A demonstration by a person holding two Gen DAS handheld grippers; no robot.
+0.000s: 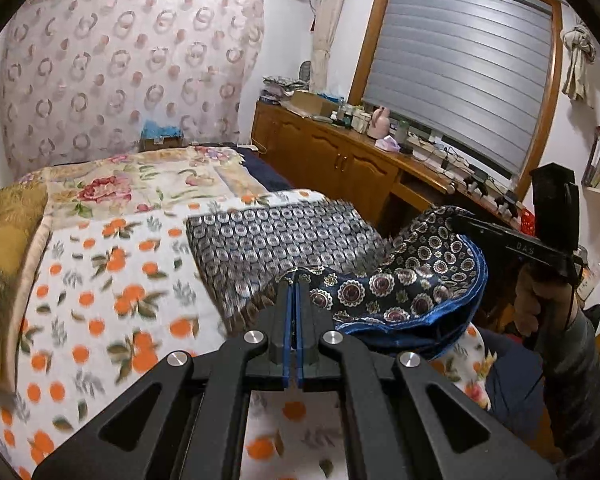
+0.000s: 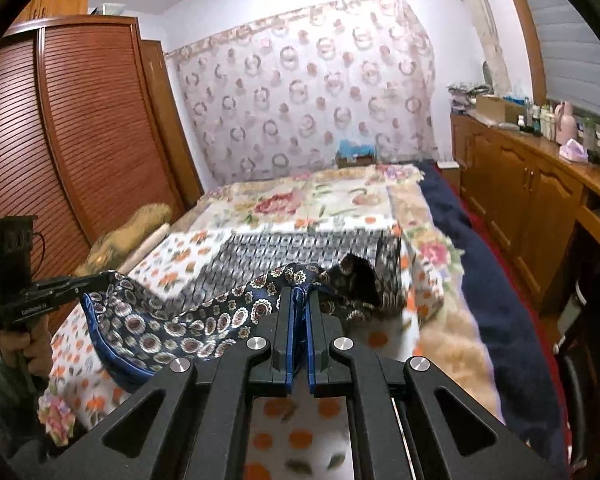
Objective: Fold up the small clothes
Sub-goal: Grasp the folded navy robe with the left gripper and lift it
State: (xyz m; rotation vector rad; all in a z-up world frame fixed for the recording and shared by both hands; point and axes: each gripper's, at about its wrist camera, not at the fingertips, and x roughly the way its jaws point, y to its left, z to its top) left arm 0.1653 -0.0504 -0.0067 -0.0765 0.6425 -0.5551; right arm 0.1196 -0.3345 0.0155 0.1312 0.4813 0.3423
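Observation:
A dark blue garment with round medallion prints and a bright blue hem (image 1: 404, 292) hangs in the air between my two grippers, above the bed; it also shows in the right wrist view (image 2: 188, 320). My left gripper (image 1: 294, 284) is shut on one edge of it. My right gripper (image 2: 299, 292) is shut on the other edge. Each gripper shows in the other's view: the right one (image 1: 456, 222) and the left one (image 2: 104, 278). Another garment with a grey geometric print (image 1: 268, 240) lies flat on the bed behind; it also shows in the right wrist view (image 2: 300, 248).
The bed has an orange-fruit sheet (image 1: 100, 288) and a floral blanket (image 1: 140, 184). A yellow pillow (image 1: 4, 264) lies at its left. A wooden cabinet (image 1: 340, 160) with clutter runs along the window wall. A louvered wardrobe (image 2: 68, 140) stands on the other side.

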